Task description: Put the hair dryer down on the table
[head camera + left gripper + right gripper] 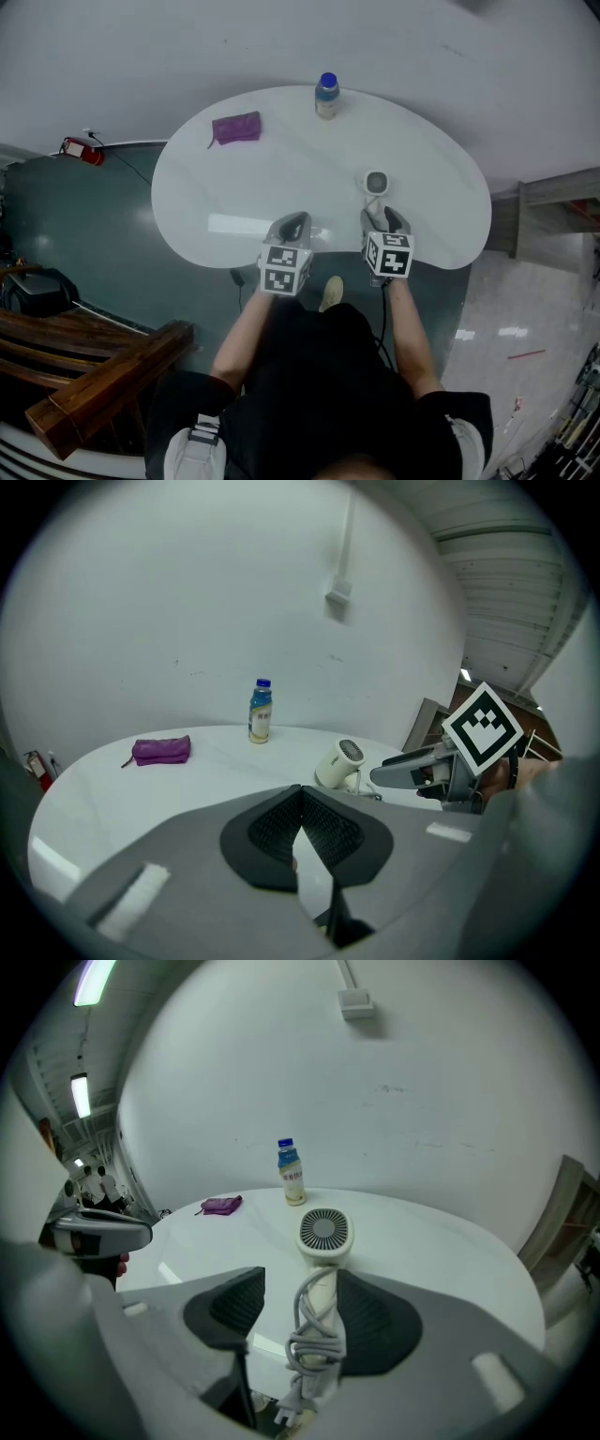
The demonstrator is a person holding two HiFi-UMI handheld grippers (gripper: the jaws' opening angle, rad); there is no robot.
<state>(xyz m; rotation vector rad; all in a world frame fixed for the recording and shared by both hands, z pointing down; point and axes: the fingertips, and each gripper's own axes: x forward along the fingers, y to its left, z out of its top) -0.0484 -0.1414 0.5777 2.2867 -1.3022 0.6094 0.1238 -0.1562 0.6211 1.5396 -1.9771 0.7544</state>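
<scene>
The hair dryer (324,1234) lay with its handle between the jaws of the right gripper (385,223), which stood wider than the handle: it sat against one pad, with a strip of white table (281,178) showing between it and the other pad. Its grey cord (314,1335) was wound around the handle, and its grilled head pointed away from the person. Just beside the dryer, on the person's left, the left gripper (302,799) had its jaws closed tip to tip with nothing between them. Well beyond the dryer, near the table's far edge, stood a blue-capped bottle (327,96), almost in line behind the dryer's head. A purple pouch (236,127) lay farther off to the dryer's left. On the dark floor, well to the dryer's left, lay a red canister (82,150), and a wooden bench (103,366) stood nearer the person on that side. From the head view only the dryer's round head showed, with the handle under the gripper. The right gripper view alone showed the coiled cord and the gap at the pad. The left gripper view gave the dryer side on, head tilted upward, close to the tabletop, with the right gripper's marker cube (482,726) just past it, though its own grey body hid the near table edge
</scene>
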